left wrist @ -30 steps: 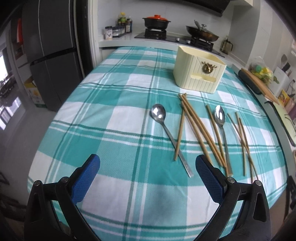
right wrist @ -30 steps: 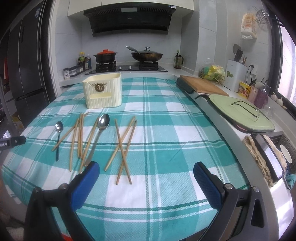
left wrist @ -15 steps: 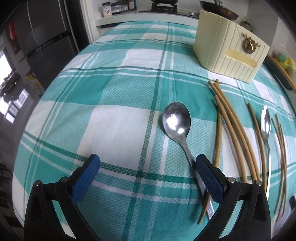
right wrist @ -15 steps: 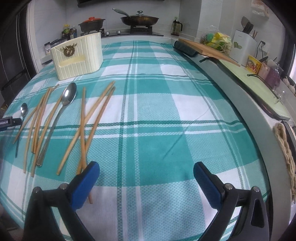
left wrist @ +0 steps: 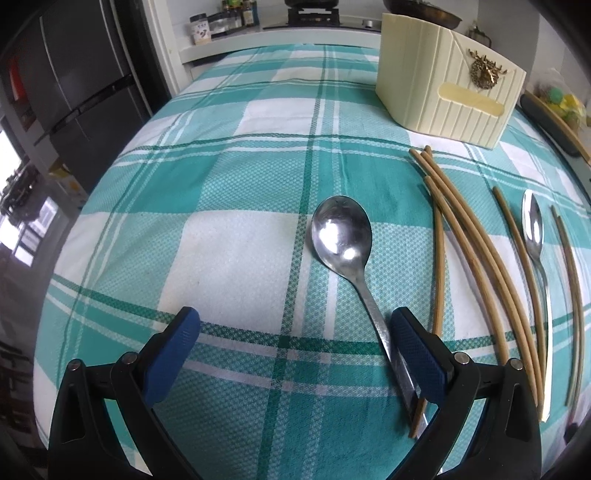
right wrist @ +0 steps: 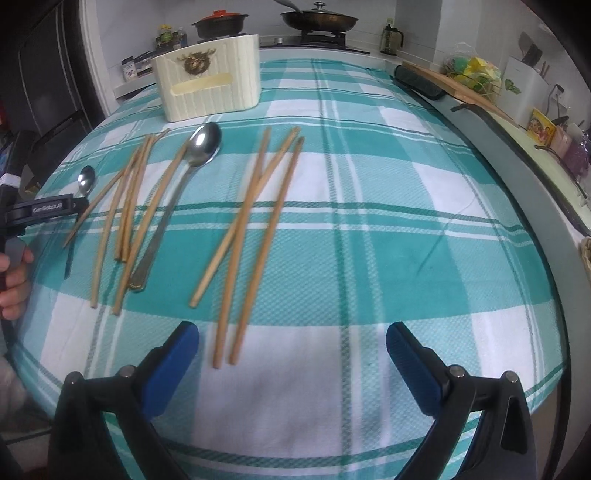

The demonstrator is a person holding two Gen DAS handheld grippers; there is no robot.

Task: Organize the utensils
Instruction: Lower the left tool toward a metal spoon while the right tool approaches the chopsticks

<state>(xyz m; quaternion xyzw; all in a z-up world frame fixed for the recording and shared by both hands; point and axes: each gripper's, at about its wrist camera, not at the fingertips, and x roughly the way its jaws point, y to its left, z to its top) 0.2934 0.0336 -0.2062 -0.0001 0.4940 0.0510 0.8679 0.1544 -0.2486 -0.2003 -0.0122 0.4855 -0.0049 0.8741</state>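
A steel spoon (left wrist: pixel 341 236) lies bowl-up on the teal plaid cloth, and its handle runs back along the inner side of the right finger (left wrist: pixel 417 354) of my left gripper (left wrist: pixel 295 350), which is open. Several bamboo chopsticks (left wrist: pixel 480 258) and a second spoon (left wrist: pixel 533 229) lie to the right. The cream utensil holder (left wrist: pixel 443 92) stands behind them. My right gripper (right wrist: pixel 291 354) is open and empty, low over the cloth. Three loose chopsticks (right wrist: pixel 251 229) end just ahead of its left finger. Further left lie the larger spoon (right wrist: pixel 203 144) and the holder (right wrist: pixel 207 85).
The table (right wrist: pixel 406 258) drops off at the near and right edges. The left gripper (right wrist: pixel 48 208) and a hand (right wrist: pixel 14 280) show at the left of the right wrist view. A stove with pots (right wrist: pixel 317 22) and a cutting board (right wrist: pixel 461 88) stand behind.
Both grippers have dropped low and moved forward over the table. The left one has closed in on the spoon, whose handle now lies beside its right finger. Both stay open.
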